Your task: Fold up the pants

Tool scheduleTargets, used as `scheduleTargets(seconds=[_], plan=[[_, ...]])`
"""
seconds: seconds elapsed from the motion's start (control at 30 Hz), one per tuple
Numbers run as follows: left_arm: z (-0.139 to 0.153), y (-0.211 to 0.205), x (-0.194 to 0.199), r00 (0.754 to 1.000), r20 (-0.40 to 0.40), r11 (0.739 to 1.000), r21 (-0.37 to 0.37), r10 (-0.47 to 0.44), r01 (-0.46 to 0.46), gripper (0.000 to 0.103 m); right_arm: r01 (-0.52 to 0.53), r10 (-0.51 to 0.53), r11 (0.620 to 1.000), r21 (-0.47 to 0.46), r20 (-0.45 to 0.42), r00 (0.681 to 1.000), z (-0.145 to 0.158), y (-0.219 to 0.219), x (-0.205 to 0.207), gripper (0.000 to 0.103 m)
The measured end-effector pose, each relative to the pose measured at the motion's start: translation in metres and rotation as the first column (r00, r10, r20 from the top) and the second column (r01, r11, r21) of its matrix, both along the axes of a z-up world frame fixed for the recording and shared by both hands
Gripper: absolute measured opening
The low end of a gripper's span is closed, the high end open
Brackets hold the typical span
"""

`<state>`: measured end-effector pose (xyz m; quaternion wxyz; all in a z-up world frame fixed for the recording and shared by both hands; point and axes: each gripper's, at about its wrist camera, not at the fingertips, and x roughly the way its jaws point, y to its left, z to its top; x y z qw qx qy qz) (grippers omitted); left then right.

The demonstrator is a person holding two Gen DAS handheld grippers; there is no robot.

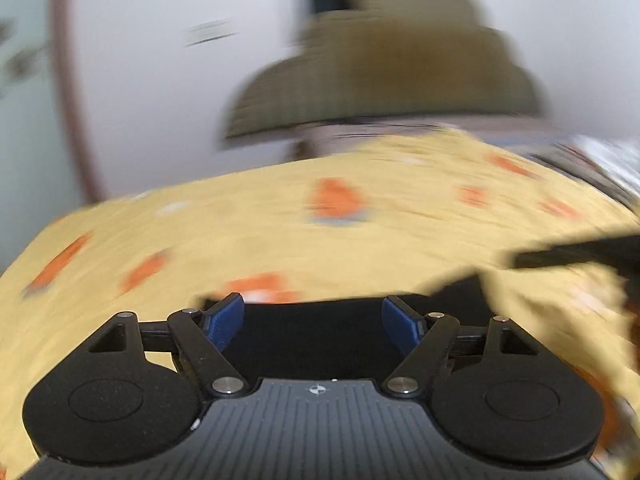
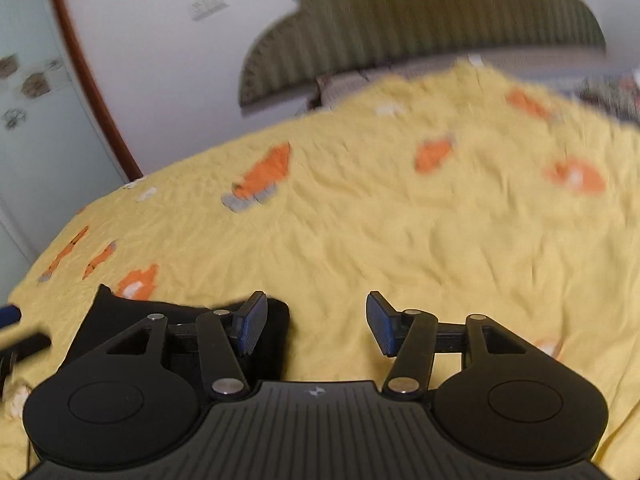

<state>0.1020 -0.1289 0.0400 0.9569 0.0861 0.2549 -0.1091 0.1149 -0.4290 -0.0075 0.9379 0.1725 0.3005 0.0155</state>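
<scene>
- Both the left gripper (image 1: 313, 322) and right gripper (image 2: 316, 322) are standing open, gripping nothing.
- Black pants (image 1: 312, 344) are lying on the yellow bedspread (image 2: 400, 220), just beneath them.
- Unheld, the fold risks springing loose.

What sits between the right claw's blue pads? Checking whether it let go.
Only bare yellow bedspread, per the right wrist view; the black pants lie left of them.
</scene>
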Motion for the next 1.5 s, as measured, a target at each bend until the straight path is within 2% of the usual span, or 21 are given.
scheduleTargets(seconds=[0.1,0.17,0.27,0.33,0.47,0.53,0.57,0.6,0.7,0.73,0.8,0.87,0.97,1.07,1.17,1.2,1.27,1.33,1.43,1.5], plan=[[-0.005,0.032,0.038,0.987,-0.075,0.989,-0.019,0.145,-0.147,0.079,-0.136,0.138,0.988,-0.069,0.022,0.99,0.015,0.038,0.009,0.055],[-0.01,0.04,0.057,0.98,-0.099,0.985,-0.005,0.169,-0.171,0.08,-0.251,0.255,0.959,-0.131,0.014,0.967,0.018,0.072,0.02,0.056],[-0.022,0.037,0.077,0.982,-0.109,0.986,0.084,0.152,-0.144,0.08,-0.37,0.375,0.898,-0.236,-0.024,0.927,0.013,0.116,0.036,0.064],[-0.033,0.025,0.087,0.988,-0.116,0.984,0.154,0.105,-0.086,0.081,-0.439,0.43,0.861,-0.257,-0.093,0.898,0.001,0.131,0.042,0.065],[-0.061,0.006,0.095,0.99,-0.118,0.964,0.261,0.076,-0.043,0.081,-0.512,0.467,0.773,-0.376,-0.21,0.859,-0.017,0.13,0.019,0.065],[-0.069,0.007,0.097,0.989,-0.109,0.953,0.296,0.095,-0.059,0.081,-0.529,0.473,0.753,-0.392,-0.236,0.849,-0.018,0.115,-0.003,0.069],[-0.069,0.007,0.097,0.989,-0.102,0.951,0.3,0.104,-0.069,0.081,-0.503,0.441,0.762,-0.408,-0.242,0.864,-0.017,0.106,-0.014,0.07],[-0.067,0.008,0.093,0.99,-0.095,0.954,0.291,0.103,-0.071,0.081,-0.459,0.407,0.794,-0.398,-0.213,0.888,-0.013,0.091,-0.027,0.07],[-0.056,0.0,0.073,0.995,-0.097,0.974,0.225,0.03,-0.008,0.081,-0.271,0.265,0.933,-0.236,-0.056,0.963,-0.002,0.049,-0.059,0.07],[-0.054,-0.006,0.065,0.995,-0.104,0.978,0.206,0.001,0.02,0.082,-0.2,0.204,0.96,-0.197,0.0,0.979,-0.001,0.041,-0.071,0.07],[-0.052,-0.022,0.049,0.99,-0.113,0.978,0.181,-0.079,0.099,0.085,-0.109,0.12,0.988,-0.112,0.097,0.988,-0.005,0.031,-0.092,0.07],[-0.055,-0.038,0.036,0.981,-0.125,0.969,0.176,-0.151,0.171,0.087,-0.086,0.09,0.996,-0.031,0.157,0.984,-0.014,0.032,-0.108,0.07],[-0.068,-0.06,0.019,0.969,-0.136,0.952,0.201,-0.205,0.23,0.087,-0.11,0.096,0.992,0.064,0.194,0.976,-0.026,0.042,-0.124,0.07],[-0.079,-0.075,0.004,0.975,-0.068,0.935,0.276,-0.213,0.223,0.085,-0.135,0.121,0.989,0.066,0.187,0.975,-0.031,0.05,-0.128,0.069],[-0.08,-0.082,-0.005,0.976,-0.03,0.919,0.33,-0.217,0.214,0.085,-0.163,0.151,0.985,0.058,0.171,0.974,-0.029,0.053,-0.125,0.061],[-0.08,-0.082,-0.005,0.976,-0.028,0.919,0.333,-0.216,0.213,0.085,-0.173,0.16,0.983,0.064,0.171,0.972,-0.029,0.054,-0.123,0.059],[-0.079,-0.08,-0.002,0.978,-0.038,0.927,0.311,-0.206,0.208,0.085,-0.18,0.168,0.982,0.063,0.155,0.973,-0.029,0.054,-0.113,0.042],[-0.078,-0.075,0.002,0.98,-0.062,0.941,0.273,-0.191,0.201,0.086,-0.172,0.167,0.984,0.035,0.125,0.978,-0.03,0.056,-0.109,0.033],[-0.077,-0.071,0.005,0.98,-0.081,0.95,0.24,-0.183,0.197,0.086,-0.175,0.176,0.984,-0.024,0.082,0.981,-0.036,0.06,-0.107,0.03],[-0.077,-0.072,0.006,0.981,-0.08,0.952,0.237,-0.18,0.194,0.086,-0.175,0.176,0.984,-0.018,0.049,0.983,-0.042,0.059,-0.103,0.03]])
